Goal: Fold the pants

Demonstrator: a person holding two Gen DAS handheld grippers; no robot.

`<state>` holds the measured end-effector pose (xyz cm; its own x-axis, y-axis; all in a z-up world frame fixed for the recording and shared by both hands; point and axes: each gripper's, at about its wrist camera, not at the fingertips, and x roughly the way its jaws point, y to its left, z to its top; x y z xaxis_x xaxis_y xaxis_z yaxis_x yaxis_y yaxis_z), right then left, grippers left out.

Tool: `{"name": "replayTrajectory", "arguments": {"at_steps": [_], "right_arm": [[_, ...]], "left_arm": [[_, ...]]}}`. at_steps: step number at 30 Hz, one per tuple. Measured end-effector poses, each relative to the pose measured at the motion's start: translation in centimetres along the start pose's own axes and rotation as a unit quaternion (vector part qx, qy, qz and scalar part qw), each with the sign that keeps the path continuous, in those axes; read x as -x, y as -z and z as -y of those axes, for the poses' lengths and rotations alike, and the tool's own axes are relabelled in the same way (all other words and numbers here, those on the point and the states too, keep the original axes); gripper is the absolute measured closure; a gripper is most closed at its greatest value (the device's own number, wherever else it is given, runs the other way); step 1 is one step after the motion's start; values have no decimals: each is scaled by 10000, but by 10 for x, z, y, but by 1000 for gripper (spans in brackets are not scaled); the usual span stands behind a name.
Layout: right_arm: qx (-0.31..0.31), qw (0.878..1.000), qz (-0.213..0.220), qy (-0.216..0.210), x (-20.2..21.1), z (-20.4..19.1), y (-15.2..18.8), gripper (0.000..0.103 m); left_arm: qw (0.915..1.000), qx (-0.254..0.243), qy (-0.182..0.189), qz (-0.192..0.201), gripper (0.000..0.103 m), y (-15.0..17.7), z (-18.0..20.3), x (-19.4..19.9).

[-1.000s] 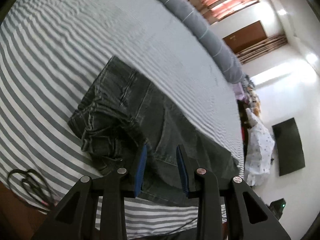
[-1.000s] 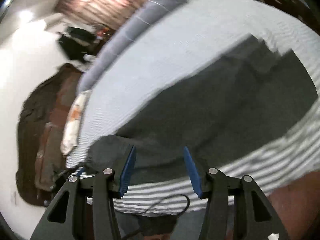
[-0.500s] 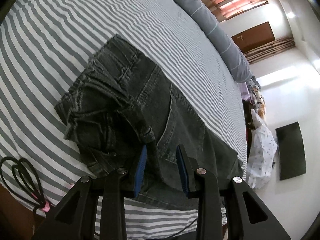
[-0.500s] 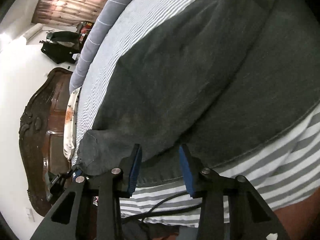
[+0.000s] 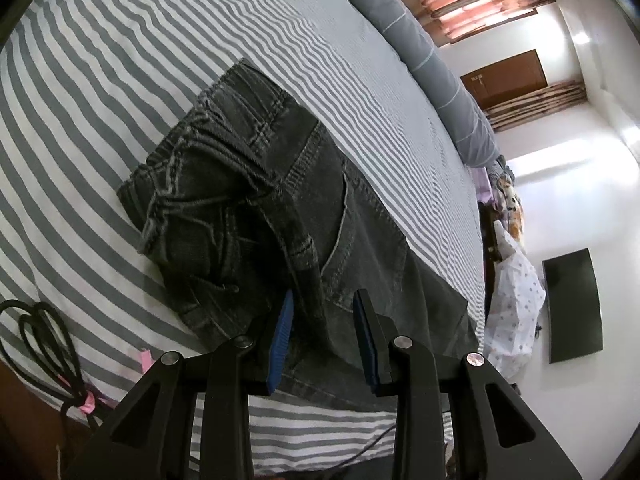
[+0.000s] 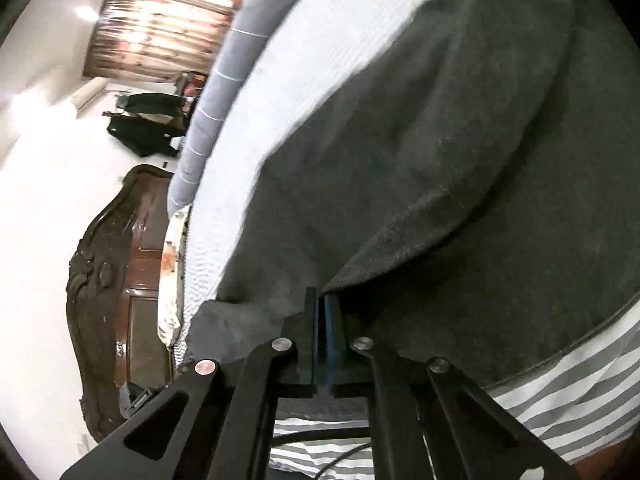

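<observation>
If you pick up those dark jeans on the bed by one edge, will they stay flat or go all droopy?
Probably droopy: the jeans already bunch into soft wrinkles near the waistband. They look thick, with heavy seams, so likely weighty. The right tongs are pinched on a fold, so the cloth should trail behind.

Pants (image 5: 304, 216): we see dark grey denim — matt, coarse, with raised stitched seams.
Bedsheet (image 5: 120, 80): woven cloth, grey-and-white stripes, matt.
Bolster (image 5: 432, 56): smooth grey fabric at upper right.
Left gripper (image 5: 324, 316): matt black plastic, shiny metal rivets, blue pads.
Headboard (image 6: 108, 280): carved dark wood — glossy, at the left of the frame.
</observation>
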<state>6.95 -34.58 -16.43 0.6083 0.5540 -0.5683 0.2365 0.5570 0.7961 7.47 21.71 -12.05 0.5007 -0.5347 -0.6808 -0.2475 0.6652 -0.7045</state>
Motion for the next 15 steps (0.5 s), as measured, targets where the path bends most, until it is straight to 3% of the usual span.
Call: {"name": "replayTrajectory", "arguments": {"at_steps": [3, 7, 15], "right_arm": [[7, 9998, 134, -149, 11, -10, -1, 99], [88, 9993, 275, -237, 28, -20, -1, 99], [119, 9991, 372, -156, 43, -18, -8, 101]], "left_arm": [[9999, 149, 17, -19, 66, 0, -2, -2], [9992, 385, -8, 61, 44, -2, -5, -2], [9946, 1001, -170, 203, 42, -27, -17, -8]]}}
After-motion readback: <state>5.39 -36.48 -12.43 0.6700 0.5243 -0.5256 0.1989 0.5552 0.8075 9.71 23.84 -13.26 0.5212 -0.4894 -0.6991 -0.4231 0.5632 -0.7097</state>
